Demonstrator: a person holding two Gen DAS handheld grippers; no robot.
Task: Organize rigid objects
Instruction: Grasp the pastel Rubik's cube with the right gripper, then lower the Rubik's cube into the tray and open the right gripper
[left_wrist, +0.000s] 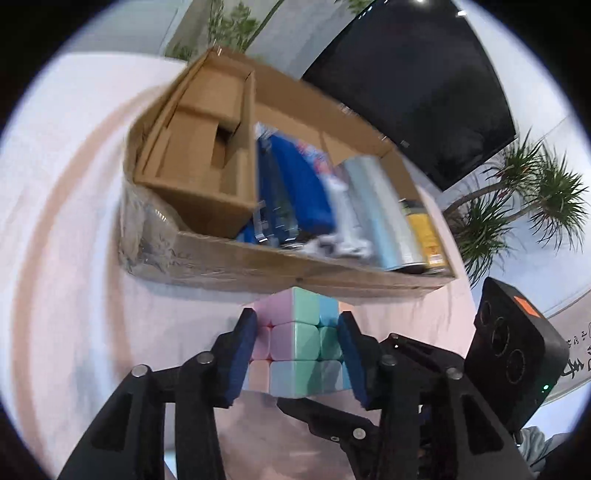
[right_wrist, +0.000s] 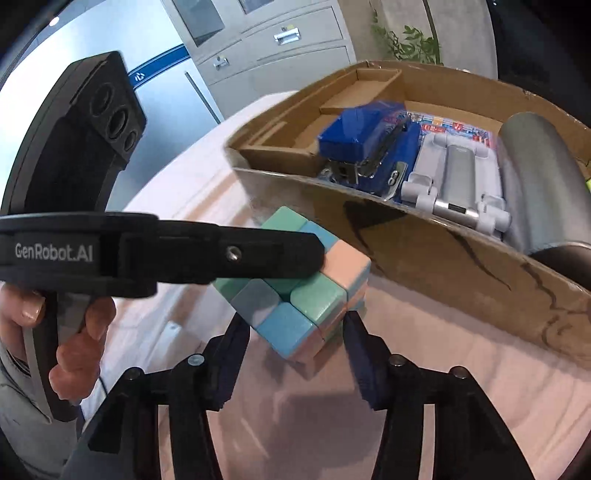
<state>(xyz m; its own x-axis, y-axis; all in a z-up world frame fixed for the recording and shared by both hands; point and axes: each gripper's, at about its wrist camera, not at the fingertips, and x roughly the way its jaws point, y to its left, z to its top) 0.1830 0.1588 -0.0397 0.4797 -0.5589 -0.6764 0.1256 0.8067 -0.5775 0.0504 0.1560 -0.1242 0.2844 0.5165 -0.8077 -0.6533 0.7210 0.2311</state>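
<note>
A pastel cube puzzle (left_wrist: 301, 339) of pink, mint, sky-blue and peach tiles is seen at lower centre. Behind it, a brown cardboard box (left_wrist: 258, 264) is shown, containing a dark blue stapler (right_wrist: 360, 134) and a silver-grey cylinder (right_wrist: 535, 177).

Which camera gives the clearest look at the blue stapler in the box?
The right wrist view: the blue stapler is fairly sharp inside the cardboard box. The left wrist view shows it only as a motion-blurred blue shape.

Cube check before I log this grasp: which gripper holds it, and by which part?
The left gripper clamps the cube by two opposite side faces. The right gripper is open, its fingers flanking the cube.
</note>
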